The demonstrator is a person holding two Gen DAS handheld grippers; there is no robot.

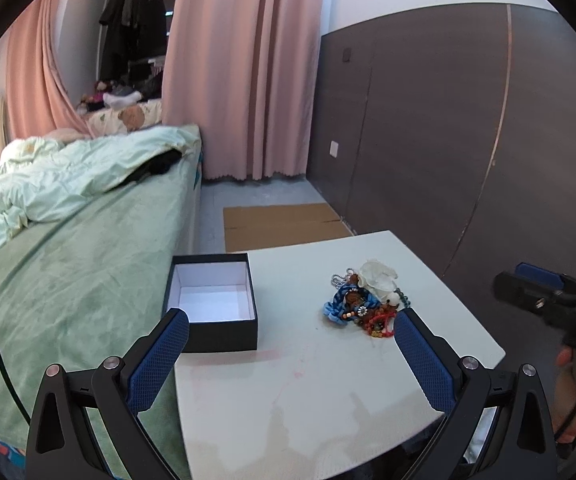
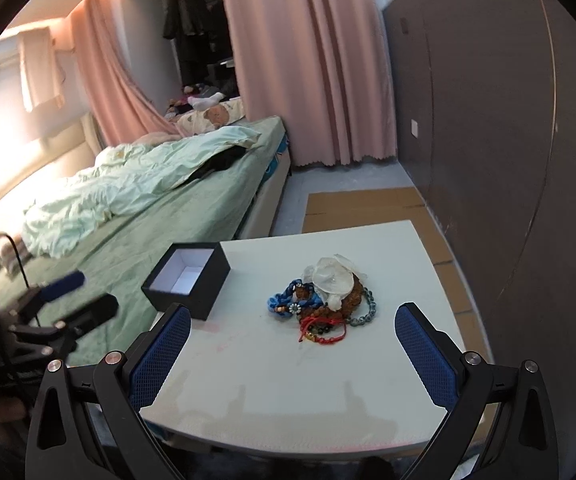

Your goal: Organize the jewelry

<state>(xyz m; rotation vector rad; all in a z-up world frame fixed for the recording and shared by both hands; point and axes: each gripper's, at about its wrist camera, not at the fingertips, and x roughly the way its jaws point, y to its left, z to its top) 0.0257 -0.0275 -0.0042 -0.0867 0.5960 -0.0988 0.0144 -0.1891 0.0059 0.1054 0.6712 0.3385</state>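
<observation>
The right hand-held gripper [image 2: 292, 334] was where we began: it hung wide open above the near edge of the table [image 2: 288, 392], its blue pads spread well apart and holding nothing, with the jewelry pile [image 2: 321, 300] sitting in the gap ahead of it. The left hand-held gripper [image 1: 291, 338] was just as wide and just as empty, looking across the same white table with the black box [image 1: 212, 300] close to its left pad. The box stood open at the table's left edge by the bed [image 1: 68, 260], its white inside bare, and well apart from the pile. So nothing was sorted yet, we judged; the first pick was the step in hand. The pile was a tangle: a blue braided bracelet [image 2: 288, 300] on the left, a red cord bracelet [image 2: 321, 326] at the near side, a white flower piece [image 2: 331, 278] on top, a grey-green bead strand [image 2: 367, 308] to the right. We reckoned the red cord was the fair first target, since it lay nearest and at the edge. We would come down low, close on one loop only, and lift slowly, because a snagged neighbour could drag the whole heap. The box was light-looking, so the left side could steady it.
</observation>
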